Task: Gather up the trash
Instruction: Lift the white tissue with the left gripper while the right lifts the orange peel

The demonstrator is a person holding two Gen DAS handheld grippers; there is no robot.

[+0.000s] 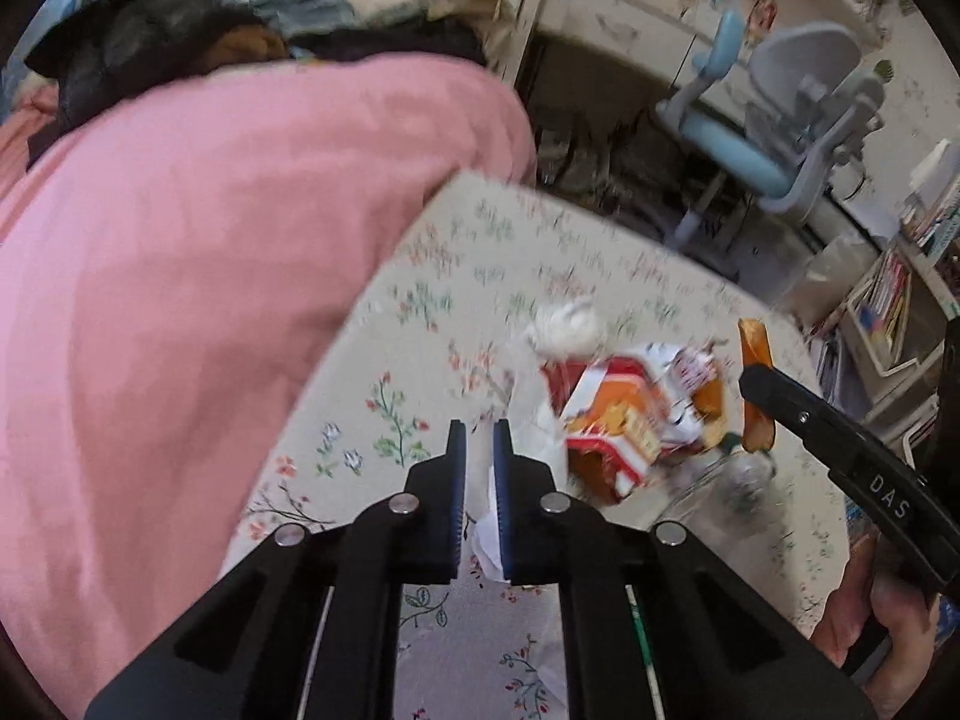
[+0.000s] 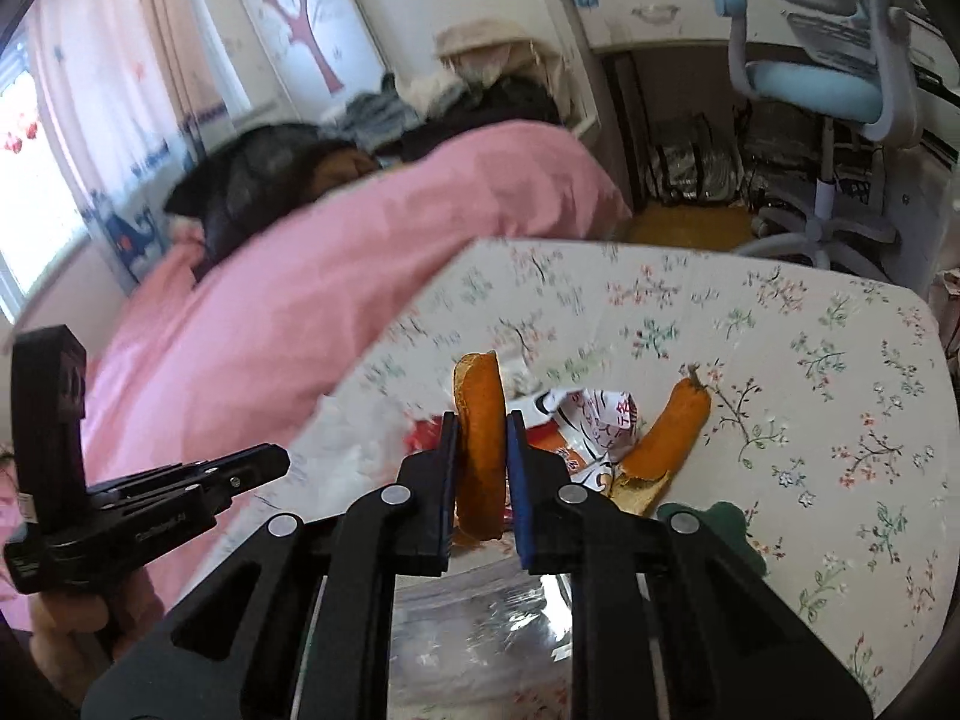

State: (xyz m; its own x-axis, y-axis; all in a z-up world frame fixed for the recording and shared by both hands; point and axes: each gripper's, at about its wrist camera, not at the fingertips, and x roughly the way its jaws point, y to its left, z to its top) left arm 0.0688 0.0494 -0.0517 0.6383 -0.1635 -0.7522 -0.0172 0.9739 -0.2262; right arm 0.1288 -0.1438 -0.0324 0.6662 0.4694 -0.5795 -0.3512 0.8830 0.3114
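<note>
Pink blanket (image 1: 198,300): we see it heaped left of and beyond both claws, covering most of the left half of each view; dark clothes (image 1: 150,42) piled past it.
Floral sheet (image 2: 780,372): we see it under and ahead of both claws, cream with flower sprigs; all the trash lies on it.
Desk chair (image 1: 780,120): we see it far ahead and right of the left claw, blue seat, grey frame, off the sheet.
Snack wrapper (image 1: 624,420): we see it just right of and ahead of the left claw tips, red and orange, crumpled, blurred.
Clear plastic bag (image 2: 474,630): we see it directly below the right claw, glossy, between its arms.
White paper scrap (image 1: 489,534): we see it low between the left claw's pads and trailing right toward the wrapper.
Loose orange peel (image 2: 666,444): we see it right of the right claw tips, lying on the sheet, its near end just beside a dark green piece (image 2: 720,528).
Held orange peel (image 2: 480,450): we see it upright between the right claw's pads, top sticking out past the tips.
White tissue wad (image 1: 567,327): we see it ahead of the left claw, touching the wrapper's far edge.
Left claw (image 1: 480,432): we see it narrow, pads pinching the white paper scrap.
Right claw (image 2: 483,420): we see it clamped on the held orange peel.
</note>
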